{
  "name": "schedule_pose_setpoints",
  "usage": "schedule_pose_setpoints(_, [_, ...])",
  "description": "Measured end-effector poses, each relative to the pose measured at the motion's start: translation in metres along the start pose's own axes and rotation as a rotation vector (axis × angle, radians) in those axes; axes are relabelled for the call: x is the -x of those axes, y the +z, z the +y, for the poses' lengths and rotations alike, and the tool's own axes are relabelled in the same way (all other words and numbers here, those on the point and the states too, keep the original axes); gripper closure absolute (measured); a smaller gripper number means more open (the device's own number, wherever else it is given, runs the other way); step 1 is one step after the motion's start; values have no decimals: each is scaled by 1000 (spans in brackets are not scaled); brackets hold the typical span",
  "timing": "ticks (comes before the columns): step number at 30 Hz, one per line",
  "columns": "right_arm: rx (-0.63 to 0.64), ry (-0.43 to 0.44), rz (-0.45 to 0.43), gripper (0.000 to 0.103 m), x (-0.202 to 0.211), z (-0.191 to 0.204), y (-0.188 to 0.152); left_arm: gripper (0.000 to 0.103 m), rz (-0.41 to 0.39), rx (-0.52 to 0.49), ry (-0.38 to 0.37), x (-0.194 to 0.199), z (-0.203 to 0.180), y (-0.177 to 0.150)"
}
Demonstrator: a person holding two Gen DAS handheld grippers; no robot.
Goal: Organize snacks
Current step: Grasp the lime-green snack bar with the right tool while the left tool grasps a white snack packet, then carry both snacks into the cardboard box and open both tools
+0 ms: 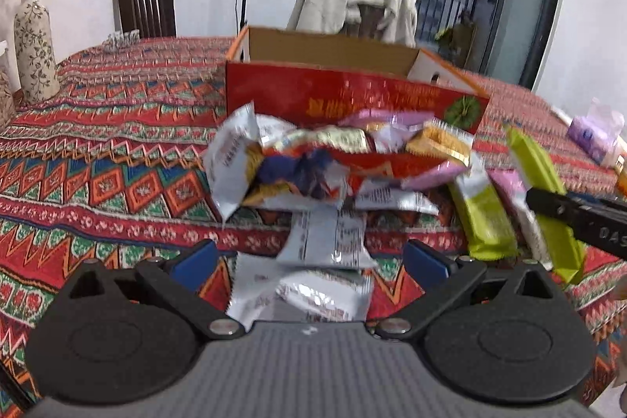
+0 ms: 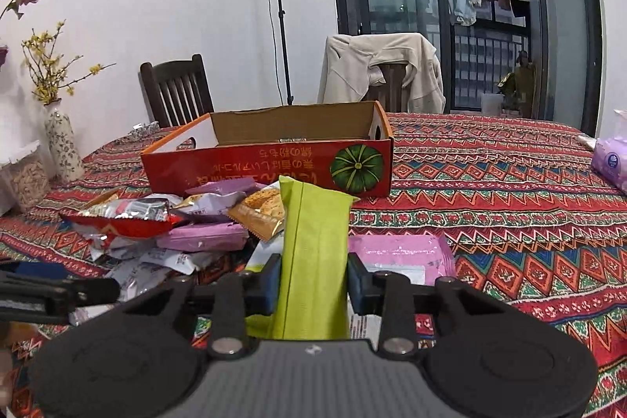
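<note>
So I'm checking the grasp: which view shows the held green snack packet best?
Right wrist view: the green snack packet fills the centre, clamped by the right hand-held gripper. The left wrist view catches it blurred at the right edge.

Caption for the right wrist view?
Right gripper shut on green snack packet, facing the open red box.

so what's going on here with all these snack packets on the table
A person with a gripper in each hand is sorting snacks. The right gripper is shut on a lime-green snack packet, lifted above the patterned tablecloth. The left gripper is open, with a white foil packet from the mixed pile between its fingers. The red cardboard box with a pumpkin picture stands open behind the pile.
</note>
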State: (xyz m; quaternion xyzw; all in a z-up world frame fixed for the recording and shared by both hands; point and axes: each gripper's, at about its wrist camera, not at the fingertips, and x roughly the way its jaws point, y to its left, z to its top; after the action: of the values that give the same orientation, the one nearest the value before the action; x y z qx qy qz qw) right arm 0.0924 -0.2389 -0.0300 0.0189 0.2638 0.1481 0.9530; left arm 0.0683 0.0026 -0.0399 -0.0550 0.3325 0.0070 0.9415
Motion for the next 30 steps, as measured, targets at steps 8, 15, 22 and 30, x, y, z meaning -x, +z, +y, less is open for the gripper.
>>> schedule_pose_setpoints(8, [-25, 34, 10, 70, 5, -3, -12, 8, 66, -6, 74, -4, -2, -17])
schedule_pose_setpoints(15, [-25, 52, 0, 70, 14, -1, -18, 34, 44, -8, 78, 9, -4, -23])
schedule_pose_setpoints(22, [-28, 64, -4, 70, 22, 3, -23, 45, 15, -17, 68, 23, -7, -33])
schedule_pose_setpoints(30, [-16, 76, -28, 70, 34, 10, -23, 45, -50, -17, 74, 48, -5, -38])
